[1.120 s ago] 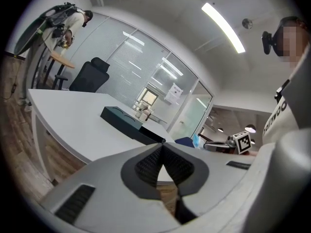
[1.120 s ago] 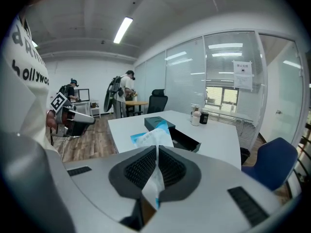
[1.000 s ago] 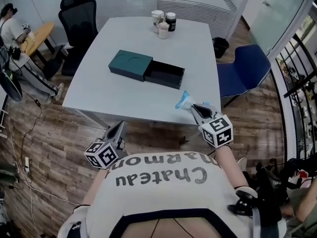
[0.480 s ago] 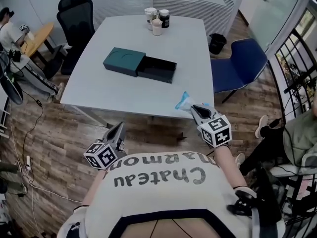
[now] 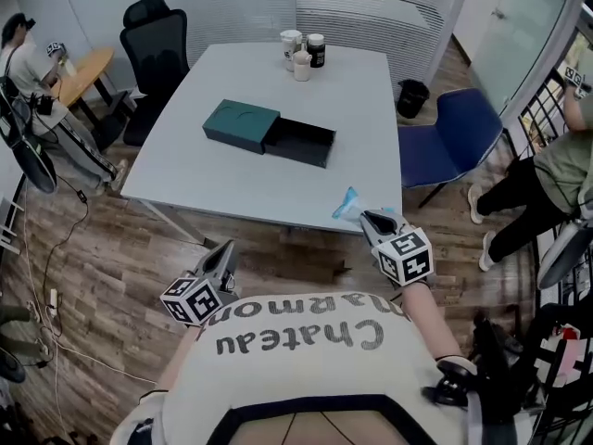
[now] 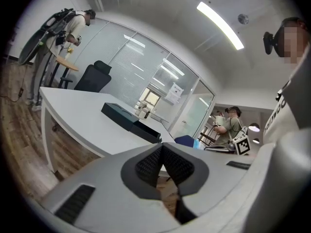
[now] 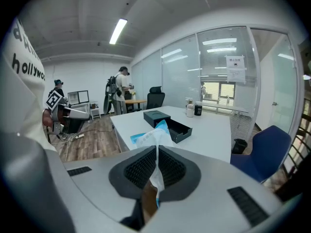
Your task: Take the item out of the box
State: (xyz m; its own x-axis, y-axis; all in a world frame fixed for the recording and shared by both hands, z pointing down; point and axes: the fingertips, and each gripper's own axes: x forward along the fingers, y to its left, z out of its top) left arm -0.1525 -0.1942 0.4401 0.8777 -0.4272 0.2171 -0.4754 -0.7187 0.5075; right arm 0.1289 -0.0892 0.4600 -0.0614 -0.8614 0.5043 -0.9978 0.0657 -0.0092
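Observation:
A dark green box (image 5: 243,124) lies on the white table (image 5: 232,179), its black drawer (image 5: 301,143) slid out to the right and showing nothing inside. My right gripper (image 5: 362,217) is shut on a light blue and white plastic packet (image 5: 347,206), held just off the table's near right edge. In the right gripper view the packet (image 7: 151,136) sticks up from between the pads, with the box (image 7: 156,117) and drawer (image 7: 178,130) beyond. My left gripper (image 5: 225,253) hangs shut and empty below the table's near edge; its pads (image 6: 151,163) meet with nothing between them.
Three small containers (image 5: 303,49) stand at the table's far end. A blue chair (image 5: 450,137) is at the right, a black office chair (image 5: 157,40) at the far left. A person (image 5: 537,174) stands at the right, another (image 5: 23,58) at the far left. Wooden floor lies under me.
The view shifted slightly, so the table and box sit a little differently in frame. A person has come into view at the right. Both grippers stay as they were, the packet still held.

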